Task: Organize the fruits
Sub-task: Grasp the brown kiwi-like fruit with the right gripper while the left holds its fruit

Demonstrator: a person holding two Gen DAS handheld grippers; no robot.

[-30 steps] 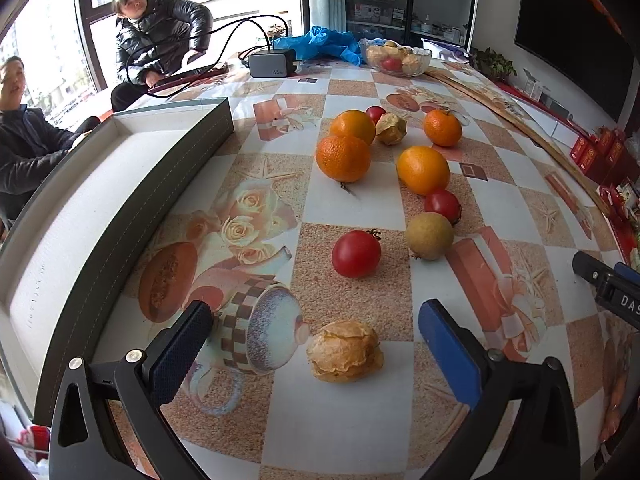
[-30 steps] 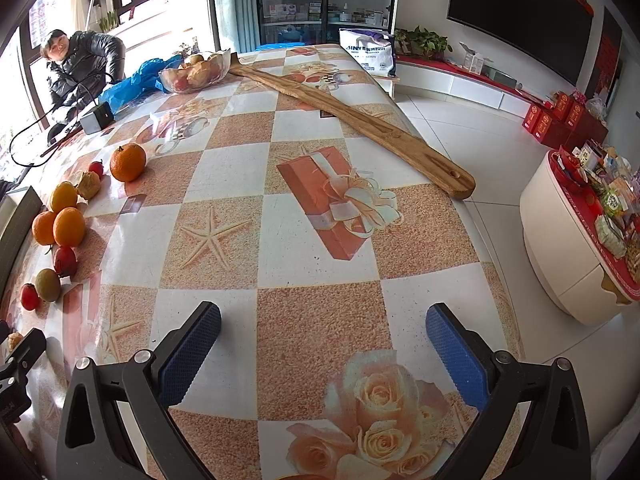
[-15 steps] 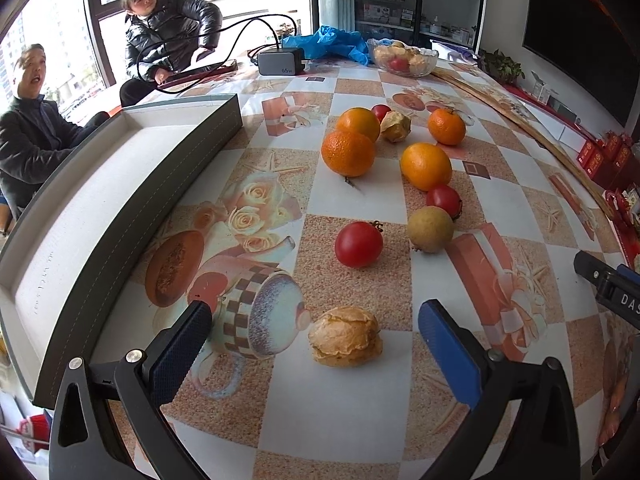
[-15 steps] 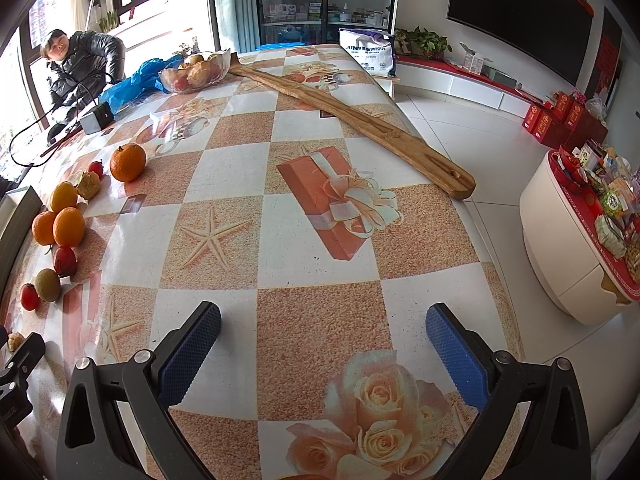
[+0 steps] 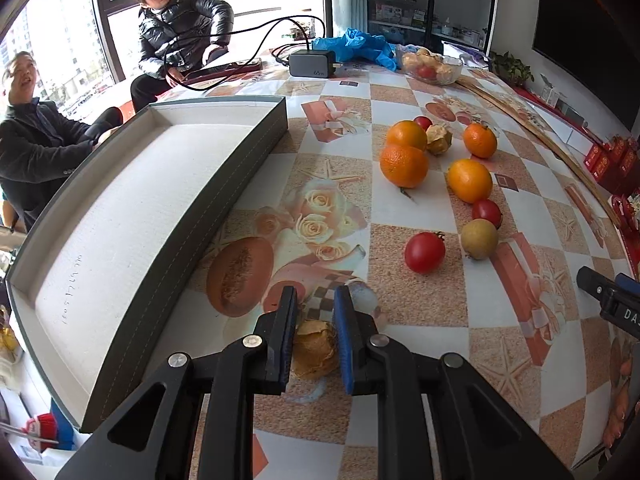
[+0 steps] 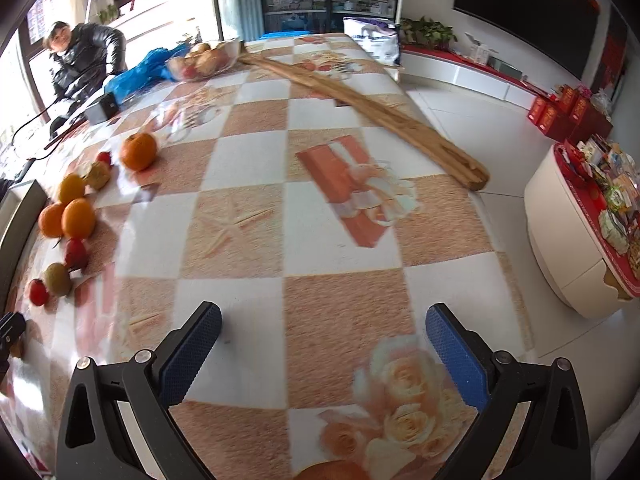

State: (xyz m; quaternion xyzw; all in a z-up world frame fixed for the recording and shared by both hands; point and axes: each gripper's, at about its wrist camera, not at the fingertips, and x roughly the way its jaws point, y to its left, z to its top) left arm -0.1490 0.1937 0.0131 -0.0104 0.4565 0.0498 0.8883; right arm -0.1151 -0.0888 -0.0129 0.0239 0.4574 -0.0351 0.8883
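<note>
Left gripper has just been closing and now pinches the papery husked fruit between its pads, fruit low over the tabletop, maybe touching it; can't tell. Grey tray lies immediately left of it, long axis running away from the camera, near wall just beside the gripper. So the carry is probably short, leftward and over the wall. Right gripper spread wide, nothing in it, over bare cloth well away from the fruit; left hand is the nearer one. Remaining fruit sits ahead-right: oranges, red tomato, brownish round fruit. Glossy checked cloth, probably slick. Bright room, two seated people by the window.
</note>
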